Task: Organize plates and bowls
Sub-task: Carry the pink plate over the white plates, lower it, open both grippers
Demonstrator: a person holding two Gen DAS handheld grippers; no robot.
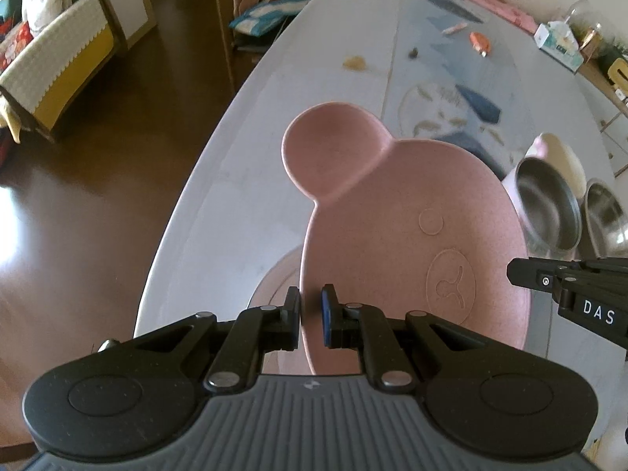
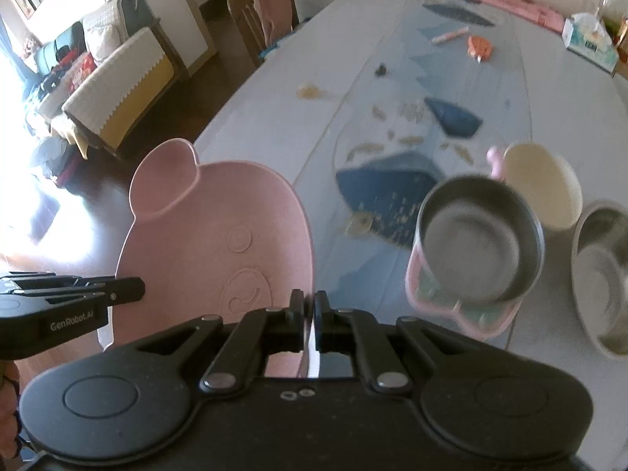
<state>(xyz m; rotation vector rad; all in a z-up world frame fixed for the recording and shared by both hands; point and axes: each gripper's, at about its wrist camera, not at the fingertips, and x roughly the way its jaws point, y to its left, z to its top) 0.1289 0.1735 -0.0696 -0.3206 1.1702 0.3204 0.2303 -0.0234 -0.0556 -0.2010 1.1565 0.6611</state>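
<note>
White letters "DAS" stand on the black body of the right gripper [image 1: 565,286] where it enters the left wrist view; "GenRobot.AI" stands in pale print on the side of the left gripper [image 2: 74,294] in the right wrist view; other print is too blurred to read.

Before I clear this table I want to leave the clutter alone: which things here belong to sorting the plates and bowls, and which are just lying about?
Part of the job:
pink bear plate, gripped at its edge by the left tongs
steel bowl on a pink tray
cream bowl
second steel bowl

Just lying about:
tissue box
orange item
pink cloth
</note>
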